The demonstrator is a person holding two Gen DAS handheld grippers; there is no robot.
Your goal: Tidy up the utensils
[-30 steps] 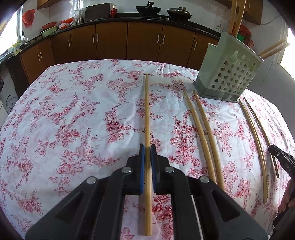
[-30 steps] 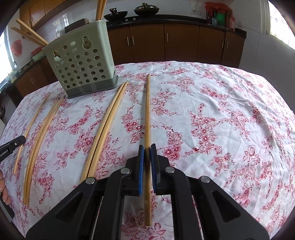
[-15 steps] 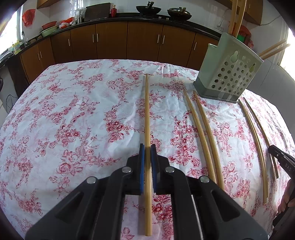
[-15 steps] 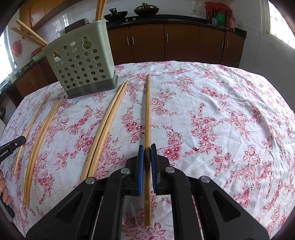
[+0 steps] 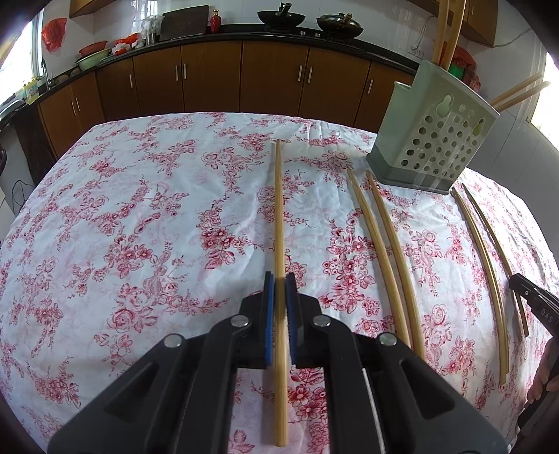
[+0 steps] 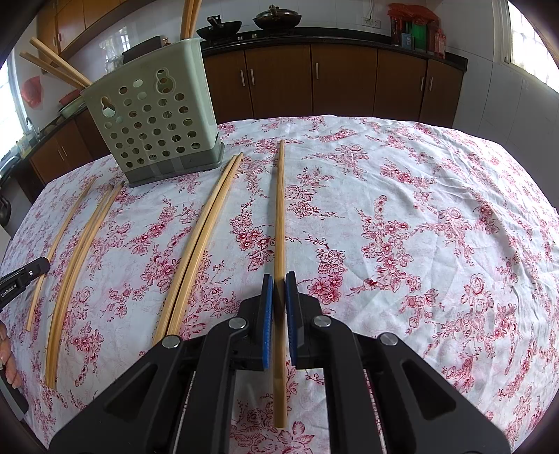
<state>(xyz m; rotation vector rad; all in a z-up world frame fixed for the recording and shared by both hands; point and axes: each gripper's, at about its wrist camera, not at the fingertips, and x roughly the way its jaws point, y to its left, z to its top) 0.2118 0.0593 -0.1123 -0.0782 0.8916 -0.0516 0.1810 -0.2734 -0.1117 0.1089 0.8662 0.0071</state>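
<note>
In the left wrist view my left gripper is shut on a long bamboo chopstick that runs straight away over the floral tablecloth. The right wrist view shows my right gripper shut in the same way on another chopstick. A pale green perforated utensil holder stands at the far side with several chopsticks upright in it. A loose pair lies between the two grippers, and more chopsticks lie further out.
Brown kitchen cabinets and a dark counter with woks stand behind the table. A black finger of the right gripper shows at the left view's right edge, and a person's hand at the right view's left edge.
</note>
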